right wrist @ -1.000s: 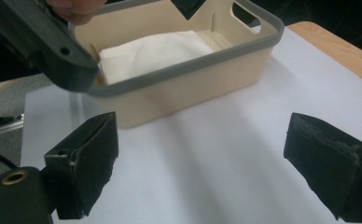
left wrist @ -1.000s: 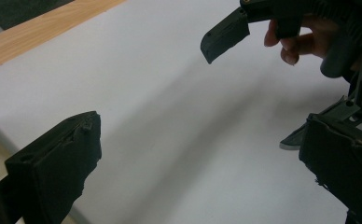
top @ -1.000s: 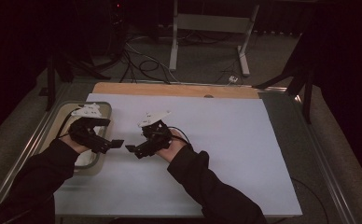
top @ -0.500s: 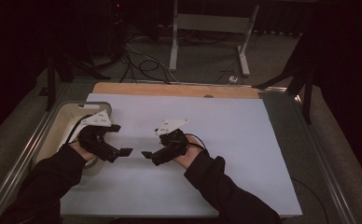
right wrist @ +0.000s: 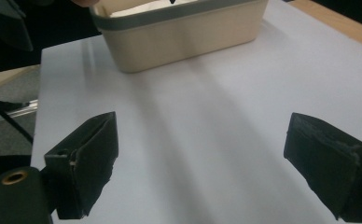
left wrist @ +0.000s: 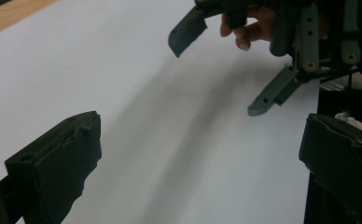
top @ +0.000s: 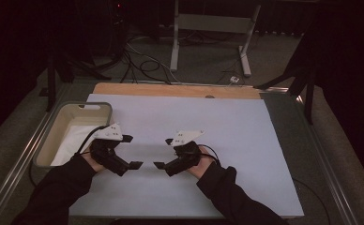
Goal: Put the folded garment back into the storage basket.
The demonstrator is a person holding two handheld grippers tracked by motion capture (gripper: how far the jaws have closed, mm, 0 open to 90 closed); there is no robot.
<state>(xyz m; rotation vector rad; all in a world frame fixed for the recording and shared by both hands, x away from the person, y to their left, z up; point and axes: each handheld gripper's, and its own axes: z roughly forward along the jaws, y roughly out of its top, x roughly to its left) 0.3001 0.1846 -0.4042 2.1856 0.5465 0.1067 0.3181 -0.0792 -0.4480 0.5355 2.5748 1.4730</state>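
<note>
My left gripper [top: 131, 151] hovers over the white sheet [top: 236, 136], just right of the bin, its jaws open and pointing right. My right gripper [top: 163, 153] faces it from a short gap away, also open, jaws pointing left. In the left gripper view my own gripper [left wrist: 198, 163] has its jaws spread wide with only bare sheet between them, and the right gripper [left wrist: 223, 70] shows open farther off, with fingers [left wrist: 244, 37] of the hand that holds it. The jaws of my right gripper [right wrist: 207, 158] are equally wide apart over bare sheet. Neither holds anything.
A beige bin [top: 95, 105] with a grey rim stands at the sheet's left edge, with something white inside; it also appears ahead as the bin [right wrist: 184, 37] in the right gripper view. A wooden strip [top: 170, 90] runs along the far edge. Stands and cables lie on the floor beyond.
Both hands have shifted right and toward the person. The left gripper has come away from over the bin onto the sheet. Both stay open.
</note>
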